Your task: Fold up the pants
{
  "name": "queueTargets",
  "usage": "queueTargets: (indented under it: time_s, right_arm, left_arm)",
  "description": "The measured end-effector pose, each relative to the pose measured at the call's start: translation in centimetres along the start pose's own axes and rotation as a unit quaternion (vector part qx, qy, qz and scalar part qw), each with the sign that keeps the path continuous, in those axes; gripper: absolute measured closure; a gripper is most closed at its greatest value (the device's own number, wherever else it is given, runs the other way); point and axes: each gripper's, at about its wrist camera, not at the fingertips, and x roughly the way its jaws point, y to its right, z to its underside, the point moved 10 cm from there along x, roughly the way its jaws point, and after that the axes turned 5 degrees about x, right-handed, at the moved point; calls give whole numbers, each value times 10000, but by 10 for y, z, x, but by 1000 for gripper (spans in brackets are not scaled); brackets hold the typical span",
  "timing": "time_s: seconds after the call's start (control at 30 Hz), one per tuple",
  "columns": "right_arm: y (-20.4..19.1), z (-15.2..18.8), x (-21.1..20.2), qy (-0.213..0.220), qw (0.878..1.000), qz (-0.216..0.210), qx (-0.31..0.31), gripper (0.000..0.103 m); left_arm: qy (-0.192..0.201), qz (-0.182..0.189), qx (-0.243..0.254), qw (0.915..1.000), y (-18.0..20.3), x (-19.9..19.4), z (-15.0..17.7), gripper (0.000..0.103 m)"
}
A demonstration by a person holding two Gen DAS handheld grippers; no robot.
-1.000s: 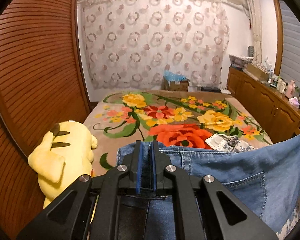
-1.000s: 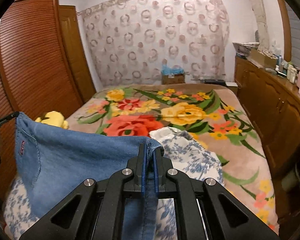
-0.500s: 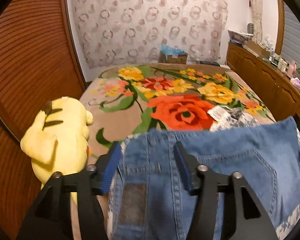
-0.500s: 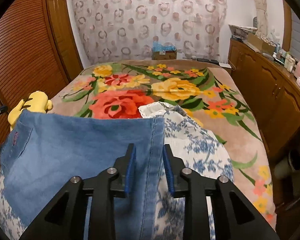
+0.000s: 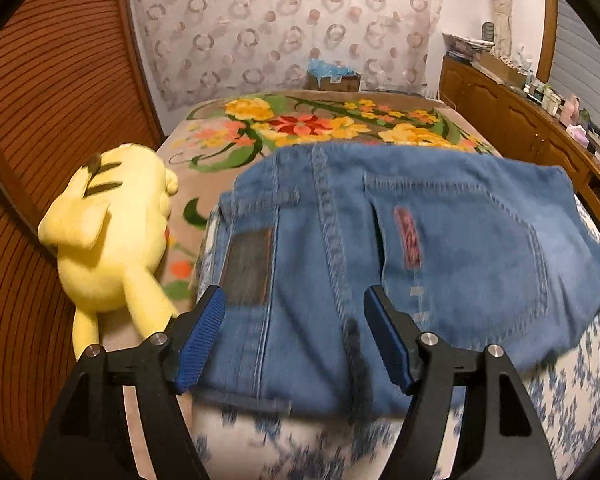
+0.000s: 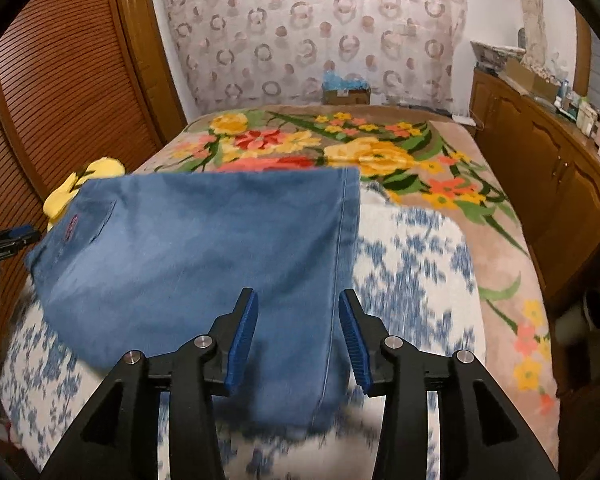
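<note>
Releasing: both of your grippers have just been opening, and the blue pads of each stand clear of the denim.
Left gripper (image 5: 294, 322): your jaws are spread wide; the waistband end of the jeans (image 5: 400, 248) lies between and beyond the pads, with the dark leather patch (image 5: 247, 266) just past the left-hand pad, none of it pinched.
Right gripper (image 6: 296, 330): your jaws are parted more narrowly than the left ones; the side seam of the jeans (image 6: 204, 256) runs between the pads, and the cloth is not gripped.
Jeans: a folded blue denim bundle, back pocket with a small red tab facing up, lying flat on top of the blue-and-white floral garment (image 6: 416, 256). Its edges are blurred in both views.
Floral garment: spread under the jeans and showing past them on the near side and, in your right wrist view, on the right.
Bed cover (image 6: 380, 148): tan blanket with large yellow, red and orange flowers, carrying both garments.
Plush toy (image 5: 112, 240): yellow, lying on the blanket just beside the waistband end of the jeans, next to the slatted wooden doors (image 5: 56, 92).
Far end: a cardboard box (image 6: 346, 90) against the circle-patterned curtain (image 6: 320, 28); a wooden cabinet (image 6: 540, 168) runs along the right of the bed.
</note>
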Motion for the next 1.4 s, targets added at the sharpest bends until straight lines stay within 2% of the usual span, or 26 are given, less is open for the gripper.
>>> queueTargets:
  time_s: [0.23,0.53,0.8,0.9,0.97,1.0,1.17,1.23,1.4]
  right_arm:
    - [14,25,-9,-274,9993,65,245,57]
    - [2,28,-1,-549,9979,72,327,57]
    - [-4,24,-3,-384,9989,233,142,57]
    - [-5,30,-7,-339,9991,198,149,57]
    - [-3,31,-10,-305,9993,150,178,59]
    - [-2,33,-10,-299,9993,132,167,63]
    - [-15,38,-4,-306,9993,-102,181,82]
    - [-17,37,-4,-299,9990,-225,223,87]
    - [-16,32,-16,-127,9994,-225,216,88]
  left_arm:
    - [-155,-32,-323,9994,-17,1,33,30]
    - [-116,-142,-362,9992,-24,9,34,30]
    - [-86,-155,-533,9984,-25,15,40,33]
    - [-59,-126,-550,9984,-23,14,41,43]
    - [-52,-45,-592,9982,-22,14,41,54]
    - [-57,-65,-577,9983,-21,13,41,56]
    - [-94,-68,-514,9986,-17,13,41,86]
    - [-93,-182,-391,9990,-15,10,40,89]
    - [158,-391,-160,9990,-15,-11,27,92]
